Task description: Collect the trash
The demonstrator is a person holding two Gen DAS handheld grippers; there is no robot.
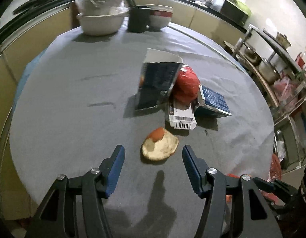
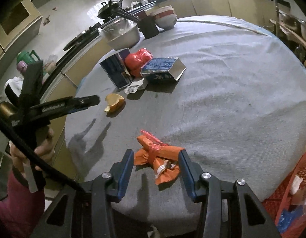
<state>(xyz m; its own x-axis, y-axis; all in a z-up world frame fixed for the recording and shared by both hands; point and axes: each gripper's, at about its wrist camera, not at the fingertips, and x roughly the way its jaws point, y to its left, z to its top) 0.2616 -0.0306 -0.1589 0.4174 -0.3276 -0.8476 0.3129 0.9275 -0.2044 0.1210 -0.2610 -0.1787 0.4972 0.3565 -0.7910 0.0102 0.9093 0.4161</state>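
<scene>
An orange peel (image 1: 158, 146) lies on the grey tablecloth (image 1: 73, 99), just ahead of and between the tips of my left gripper (image 1: 153, 154), which is open and not touching it. Beyond it sits a pile: a dark blue carton (image 1: 156, 85), a red plastic bag (image 1: 187, 85), a blue box (image 1: 214, 101) and a white barcode box (image 1: 181, 119). My right gripper (image 2: 155, 156) is low over the table, its pads against both ends of a crumpled orange wrapper (image 2: 158, 156). The right wrist view also shows the left gripper (image 2: 93, 101) near the peel (image 2: 114, 102).
White bowls (image 1: 101, 19), a dark cup (image 1: 139, 18) with utensils and a red-rimmed bowl (image 1: 160, 17) stand at the table's far edge. A red mesh basket (image 2: 291, 188) holding scraps sits by the near right edge. A metal shelf rack (image 1: 271, 69) stands on the right.
</scene>
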